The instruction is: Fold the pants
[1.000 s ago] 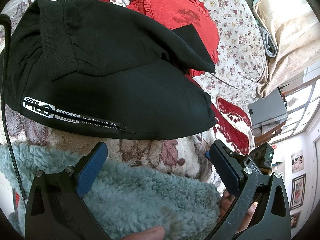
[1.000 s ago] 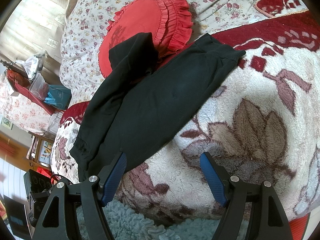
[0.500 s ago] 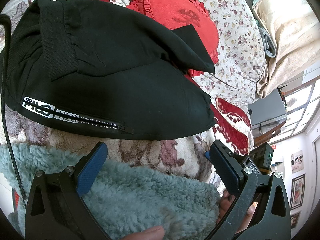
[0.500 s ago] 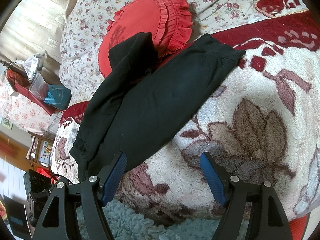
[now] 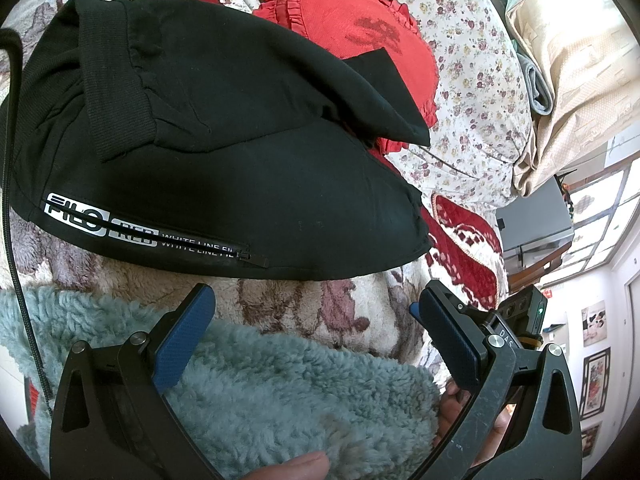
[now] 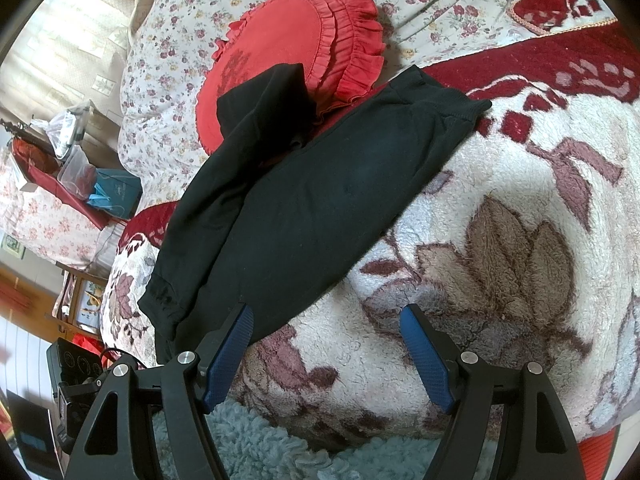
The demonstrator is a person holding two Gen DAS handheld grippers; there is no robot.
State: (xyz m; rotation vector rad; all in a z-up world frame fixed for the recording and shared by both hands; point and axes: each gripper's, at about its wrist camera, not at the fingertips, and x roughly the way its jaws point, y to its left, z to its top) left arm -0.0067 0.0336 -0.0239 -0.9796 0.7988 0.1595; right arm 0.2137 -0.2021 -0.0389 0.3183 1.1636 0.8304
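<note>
Left wrist view: the left tongs point(image 5: 312, 308) stand wide apart with nothing between the blue pads point(image 5: 182, 336), hovering above a teal fleece sleeve point(image 5: 280, 392) at the near edge of the bed. The black pants point(image 5: 224, 160) lie just ahead on the plush leaf-patterned blanket point(image 5: 320, 300), with the ribbed waistband point(image 5: 112, 92) turned over at the left and a white-lettered zip pocket point(image 5: 160, 238) along the near edge. One leg end reaches onto a red ruffled cushion point(image 5: 352, 24). A fingertip point(image 5: 292, 466) shows at the bottom edge. Right wrist view: the right tongs point(image 6: 326, 316) are likewise spread and empty, above the same blanket point(image 6: 500, 240). The pants point(image 6: 312, 200) stretch diagonally from near the left pad toward the cushion point(image 6: 288, 36), one leg lying partly over the other. A floral quilt point(image 6: 172, 52) lies beyond.
</note>
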